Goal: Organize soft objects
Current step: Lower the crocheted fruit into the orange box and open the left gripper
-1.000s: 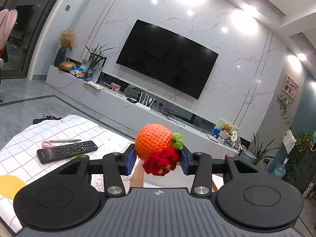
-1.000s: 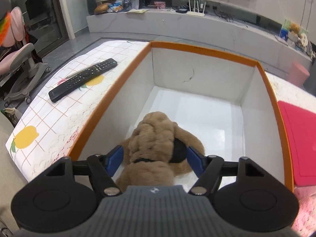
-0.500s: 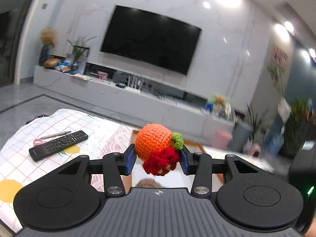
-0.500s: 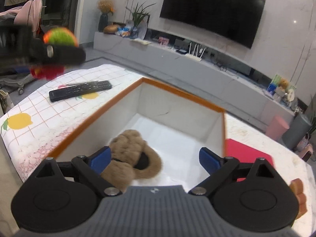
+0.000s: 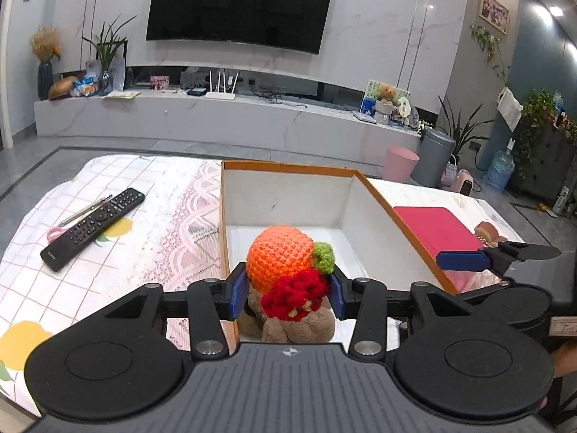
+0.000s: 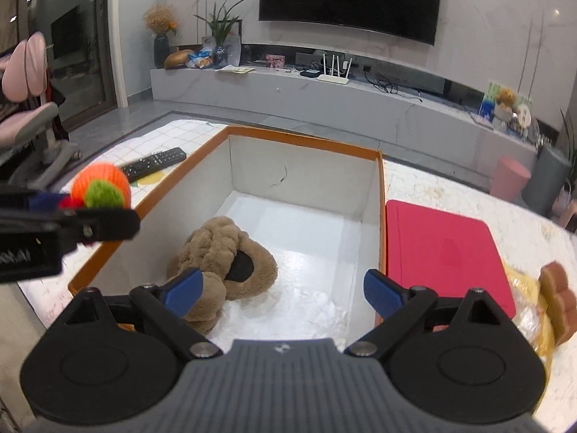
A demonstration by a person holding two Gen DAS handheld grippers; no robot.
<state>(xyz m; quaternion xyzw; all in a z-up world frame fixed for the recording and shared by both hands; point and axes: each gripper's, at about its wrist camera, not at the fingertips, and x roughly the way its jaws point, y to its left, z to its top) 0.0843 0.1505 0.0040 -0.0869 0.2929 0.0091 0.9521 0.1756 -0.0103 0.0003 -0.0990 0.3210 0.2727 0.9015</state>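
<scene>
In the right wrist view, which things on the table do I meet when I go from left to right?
Crocheted orange toy held in the left gripper → black remote control → brown plush toy inside the orange-rimmed box → red pad → brown object at the right edge.

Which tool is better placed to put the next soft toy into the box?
Left. The left tool already grips the crochet orange above the box. The right tool is open and empty; the plush dog already lies inside.
</scene>
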